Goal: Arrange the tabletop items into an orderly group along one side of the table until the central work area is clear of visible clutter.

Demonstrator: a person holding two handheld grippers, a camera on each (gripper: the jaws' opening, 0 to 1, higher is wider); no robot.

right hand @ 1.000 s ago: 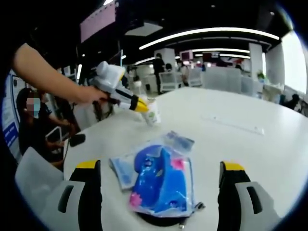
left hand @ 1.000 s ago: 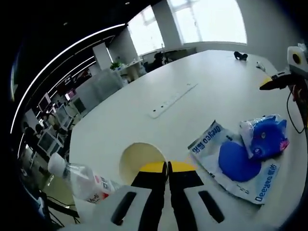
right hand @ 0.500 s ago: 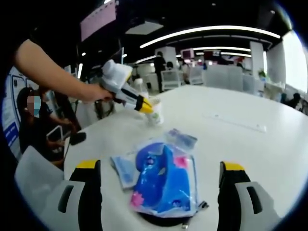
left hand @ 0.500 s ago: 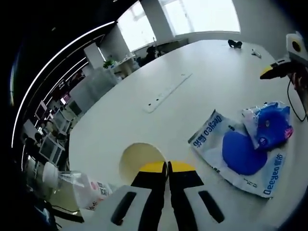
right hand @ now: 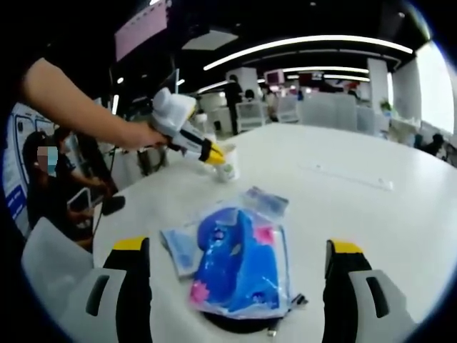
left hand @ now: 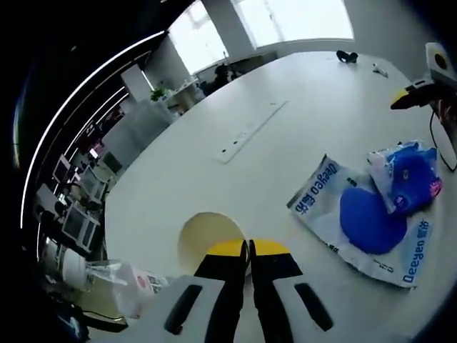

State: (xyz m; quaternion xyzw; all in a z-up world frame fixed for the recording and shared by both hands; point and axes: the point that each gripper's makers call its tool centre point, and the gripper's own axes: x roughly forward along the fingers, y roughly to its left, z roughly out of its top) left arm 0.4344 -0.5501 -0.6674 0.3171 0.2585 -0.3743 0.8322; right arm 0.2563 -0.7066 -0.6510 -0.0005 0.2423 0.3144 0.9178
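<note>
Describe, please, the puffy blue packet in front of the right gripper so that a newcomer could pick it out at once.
On the big white table, look straight ahead between the open jaws of the right gripper. The clear plastic packet lies there, stuffed with something bright blue with pink spots. Unlike the flat white pouch with a blue circle that it overlaps, it is puffy.

Plastic bottle: partly cut off at the lower left of the left gripper view; its label print is too blurred to be read.
Flat packet: largely covered by the blue bag in the right gripper view.
Dark object: too small to be identified, far across the table.
Right gripper: cut off by the right edge of the left gripper view.
</note>
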